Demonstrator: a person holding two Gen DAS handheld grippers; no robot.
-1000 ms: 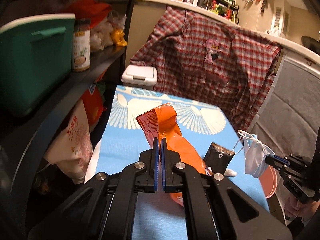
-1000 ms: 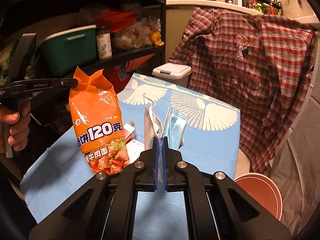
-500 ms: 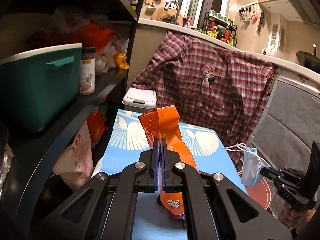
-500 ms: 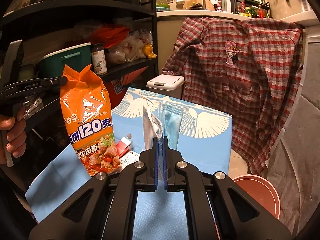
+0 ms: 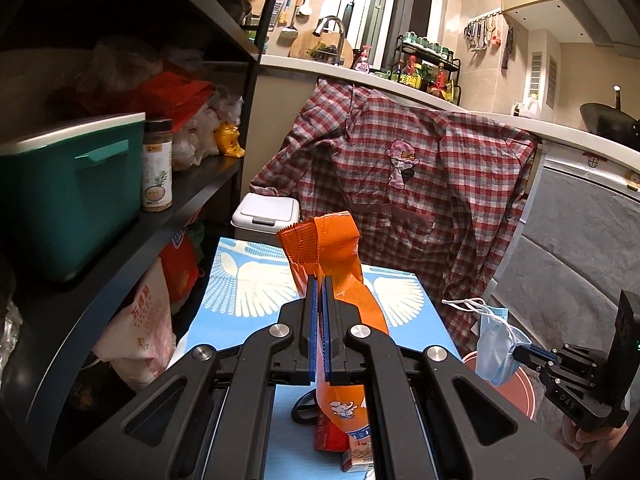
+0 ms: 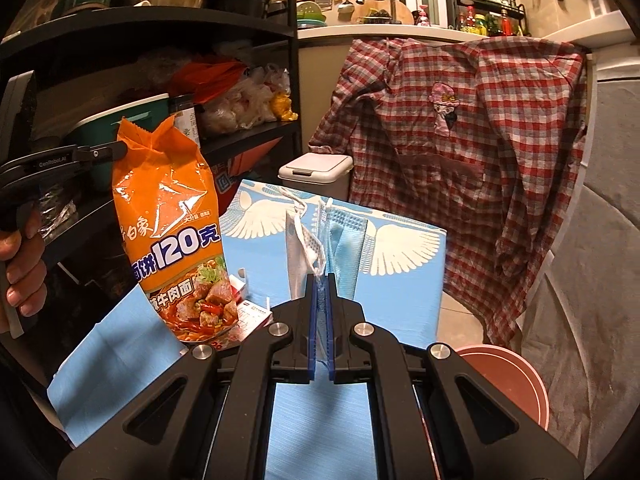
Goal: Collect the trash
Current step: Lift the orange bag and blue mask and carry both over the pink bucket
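My left gripper [image 5: 321,280] is shut on the top edge of an orange noodle packet [image 5: 340,272], which hangs above the blue cloth-covered table [image 5: 248,280]. The right wrist view shows the same packet [image 6: 172,236] dangling from the left gripper [image 6: 116,146], held by a hand at the left edge. My right gripper [image 6: 321,280] is shut on a blue face mask [image 6: 344,240] lifted off the table [image 6: 400,304]. In the left wrist view the mask [image 5: 494,344] hangs from the right gripper [image 5: 520,350] at the lower right.
A white lidded bin [image 5: 266,214] stands beyond the table's far end. A red round basin [image 6: 504,380] sits on the floor to the right. Dark shelving [image 5: 160,224] with a teal box lines the left. A plaid shirt [image 5: 404,188] drapes over the counter. Small wrappers [image 6: 248,312] lie on the table.
Both grippers have risen with their loads: the orange packet and the mask now hang higher above the table, and the view tilts up toward the kitchen counter.
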